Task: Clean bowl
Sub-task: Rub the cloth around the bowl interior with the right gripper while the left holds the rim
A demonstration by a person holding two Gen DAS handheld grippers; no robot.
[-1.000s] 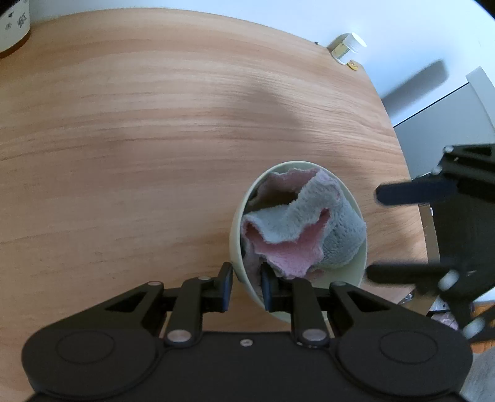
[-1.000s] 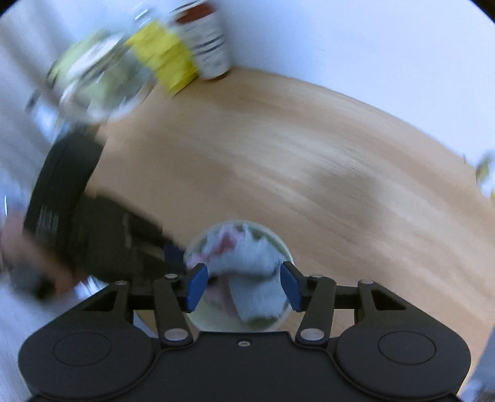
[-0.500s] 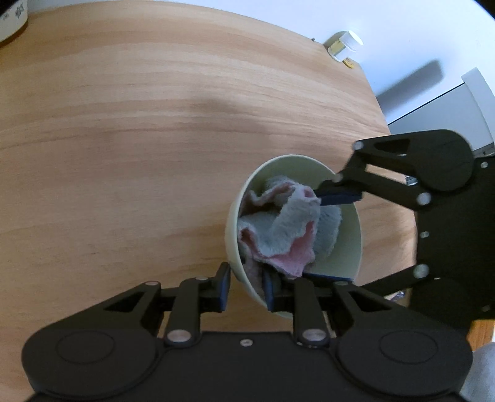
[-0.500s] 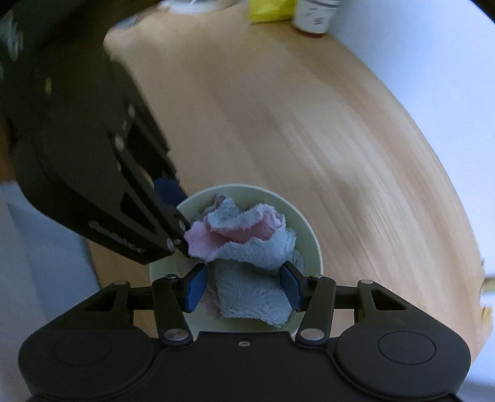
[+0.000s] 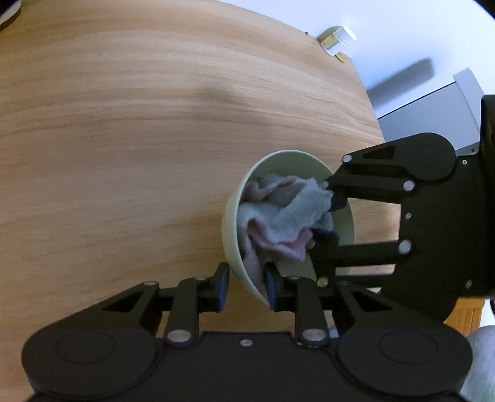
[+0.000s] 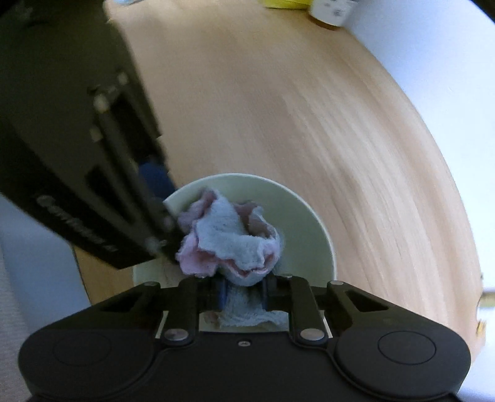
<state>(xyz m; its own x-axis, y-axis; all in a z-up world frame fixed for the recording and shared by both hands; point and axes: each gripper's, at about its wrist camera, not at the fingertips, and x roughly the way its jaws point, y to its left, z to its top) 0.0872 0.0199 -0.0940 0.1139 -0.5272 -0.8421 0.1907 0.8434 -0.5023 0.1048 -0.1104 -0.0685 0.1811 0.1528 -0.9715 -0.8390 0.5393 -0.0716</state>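
A pale green bowl [image 5: 230, 222] is tilted above the wooden table. My left gripper [image 5: 246, 287] is shut on the bowl's near rim, one finger outside and one inside. A grey and pink cloth [image 5: 281, 216] lies bunched inside the bowl. My right gripper [image 6: 243, 292] is shut on the cloth [image 6: 235, 244] over the bowl [image 6: 297, 213]. In the left wrist view the right gripper [image 5: 324, 218] reaches into the bowl from the right. In the right wrist view the left gripper's black body [image 6: 71, 160] fills the left side.
The wooden table [image 5: 123, 139] spreads far and left. A small white-capped jar [image 5: 337, 38] stands at its far right corner. A grey cabinet [image 5: 433, 108] is beyond the table's right edge. A jar [image 6: 329, 10] and a yellow item [image 6: 284, 3] stand at the table's far end.
My right gripper came down into the bowl and closed from open onto the cloth. The left gripper kept its hold on the bowl's rim.
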